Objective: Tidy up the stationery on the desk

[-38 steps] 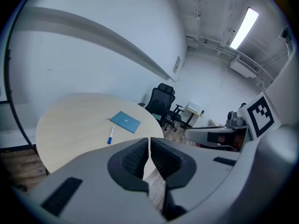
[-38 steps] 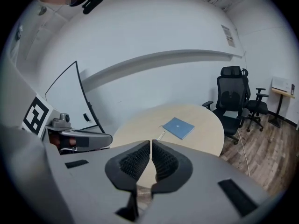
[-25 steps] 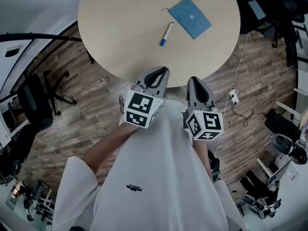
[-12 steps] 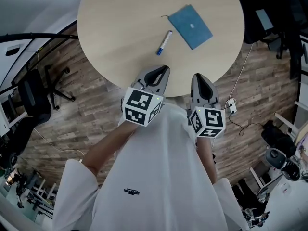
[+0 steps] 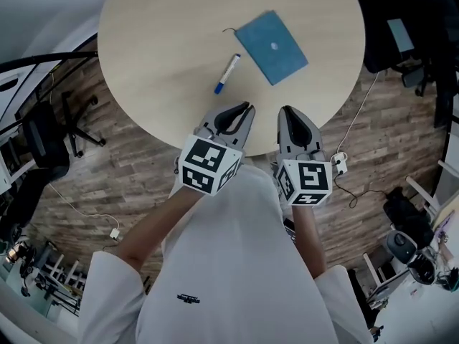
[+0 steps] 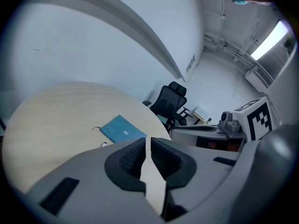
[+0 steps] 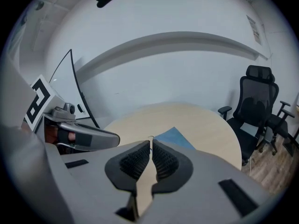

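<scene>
Round pale table (image 5: 165, 41), plank floor (image 5: 122, 170), left gripper (image 5: 244, 109), right gripper (image 5: 286, 112), both pressed together

Dim, cool, even light; strong fisheye warp and dark vignetted corners.

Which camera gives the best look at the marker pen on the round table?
The head view: the marker pen lies fully visible on the table, beside the blue notebook. The left gripper view shows only its white end above the jaws; the right gripper view doesn't show it.
</scene>
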Demonstrator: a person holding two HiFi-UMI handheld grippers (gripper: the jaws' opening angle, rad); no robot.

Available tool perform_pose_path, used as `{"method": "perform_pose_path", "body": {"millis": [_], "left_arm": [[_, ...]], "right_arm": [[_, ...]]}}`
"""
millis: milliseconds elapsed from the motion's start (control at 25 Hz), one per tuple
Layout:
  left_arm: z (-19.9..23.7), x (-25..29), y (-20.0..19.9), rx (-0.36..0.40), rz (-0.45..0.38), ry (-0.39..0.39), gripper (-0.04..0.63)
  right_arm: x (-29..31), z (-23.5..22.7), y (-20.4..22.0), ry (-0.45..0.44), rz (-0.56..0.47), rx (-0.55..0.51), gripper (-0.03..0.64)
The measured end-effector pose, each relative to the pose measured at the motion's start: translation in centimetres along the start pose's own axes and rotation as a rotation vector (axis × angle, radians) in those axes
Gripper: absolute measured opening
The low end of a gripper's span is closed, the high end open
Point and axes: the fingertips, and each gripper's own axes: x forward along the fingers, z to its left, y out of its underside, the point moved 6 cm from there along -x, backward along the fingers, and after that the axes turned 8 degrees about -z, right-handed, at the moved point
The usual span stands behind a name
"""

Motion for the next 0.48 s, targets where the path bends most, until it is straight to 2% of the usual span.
{"method": "perform_pose_path", "body": {"millis": [240, 480], "left_arm": [[0.0, 5.7, 0.7, -0.060, 0.022, -0.032, 0.031], [2.1, 9.2, 2.5, -0.091, 0.040, -0.086, 0.031]], "right_arm": [[3.7, -5.3, 0.3, -0.053, 0.031, -0.015, 0.041], [6.7, -7.9, 2.1, -0.074, 0.055, -0.016, 0.041]]}}
